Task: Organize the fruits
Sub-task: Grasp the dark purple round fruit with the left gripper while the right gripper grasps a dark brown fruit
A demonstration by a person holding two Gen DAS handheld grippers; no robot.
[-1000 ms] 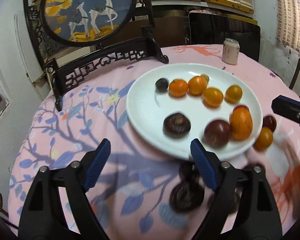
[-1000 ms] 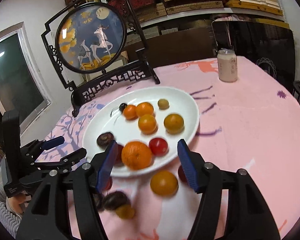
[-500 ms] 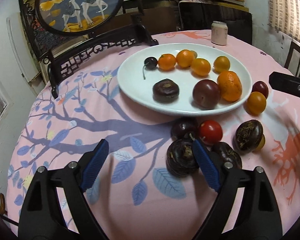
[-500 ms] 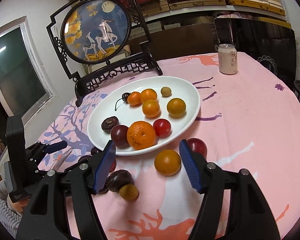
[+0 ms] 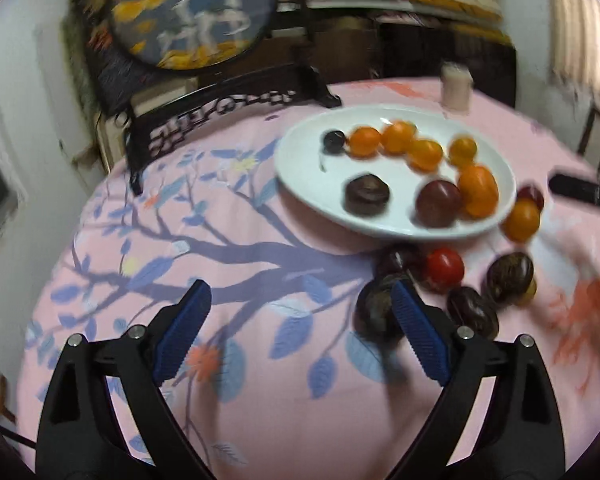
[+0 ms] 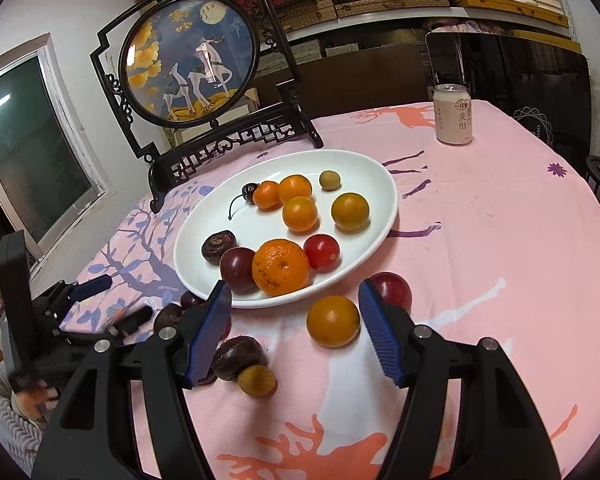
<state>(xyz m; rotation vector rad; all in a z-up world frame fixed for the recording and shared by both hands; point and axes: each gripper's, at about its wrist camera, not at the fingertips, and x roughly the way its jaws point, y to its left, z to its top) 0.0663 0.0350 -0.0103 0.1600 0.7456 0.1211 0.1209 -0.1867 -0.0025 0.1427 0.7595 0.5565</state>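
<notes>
A white plate [image 6: 380, 184] on the pink cloth holds several orange fruits, a big mandarin [image 6: 281, 267], a dark plum, a red tomato, a cherry and a brown wrinkled fruit. Loose on the cloth lie an orange fruit [image 6: 333, 320], a red plum [image 6: 392, 290], dark brown fruits [image 6: 240, 358] and a small longan [image 6: 257, 380]. My right gripper [image 6: 294, 296] is open near the plate's front rim; the orange fruit lies just ahead of its right finger, untouched. My left gripper [image 5: 296, 300] is opening wide over bare cloth, with a dark fruit [image 5: 378, 312] just beyond its right fingertip.
A black carved stand with a round deer picture [image 6: 192, 60] rises behind the plate. A pale drink can [image 6: 454, 114] stands at the table's far right. A red tomato [image 5: 444, 270] lies among the loose fruits. The round table's edge curves close on the left.
The left gripper has drawn back and leftward from the plate, its jaws spreading wider, and the loose dark fruits came into its view. The right gripper pulled back slightly at first, then held still.
</notes>
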